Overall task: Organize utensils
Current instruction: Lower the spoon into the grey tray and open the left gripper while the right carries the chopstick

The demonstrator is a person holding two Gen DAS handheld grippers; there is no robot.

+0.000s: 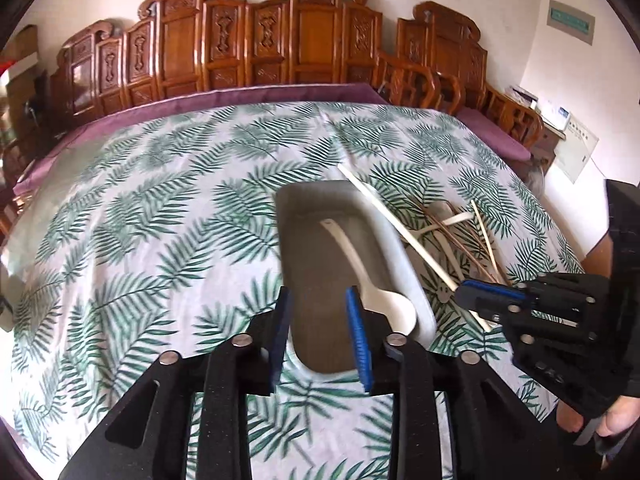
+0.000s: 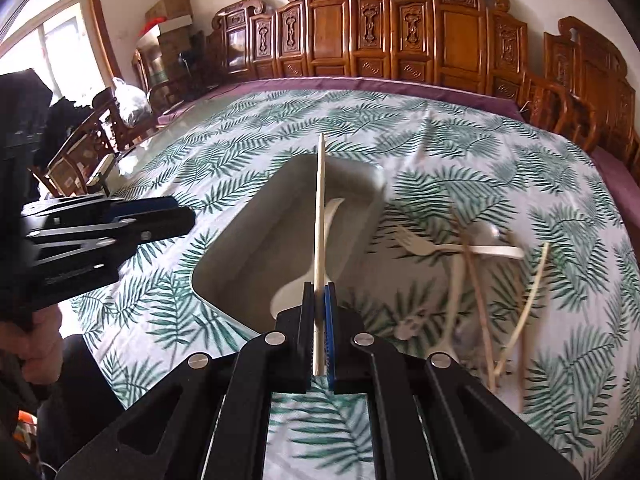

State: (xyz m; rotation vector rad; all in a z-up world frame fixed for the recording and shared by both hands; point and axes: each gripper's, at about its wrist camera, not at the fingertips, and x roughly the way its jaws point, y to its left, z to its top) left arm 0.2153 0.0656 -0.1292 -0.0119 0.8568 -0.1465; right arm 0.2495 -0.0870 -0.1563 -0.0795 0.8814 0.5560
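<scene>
A grey oblong tray point(image 1: 400, 248) point(image 2: 236, 236) lies on the leaf-print tablecloth with a white spoon point(image 1: 380, 300) point(image 2: 332, 212) inside it. My right gripper point(image 2: 319, 292) point(image 1: 466, 290) is shut on a pale chopstick point(image 2: 320, 208) point(image 1: 384, 210) and holds it above the tray's right side. My left gripper point(image 1: 318, 300) point(image 2: 188, 216) is open and empty, hovering over the tray's near end. A loose pile of utensils point(image 1: 452, 224) lies right of the tray: a white fork point(image 2: 424, 245), a spoon point(image 2: 486, 234), chopsticks point(image 2: 524, 308).
The tablecloth point(image 1: 140, 220) covers a large round table with a purple edge point(image 1: 240, 94). Carved wooden chairs point(image 1: 280, 32) line the far side. The person's hand point(image 2: 38, 344) grips the left tool.
</scene>
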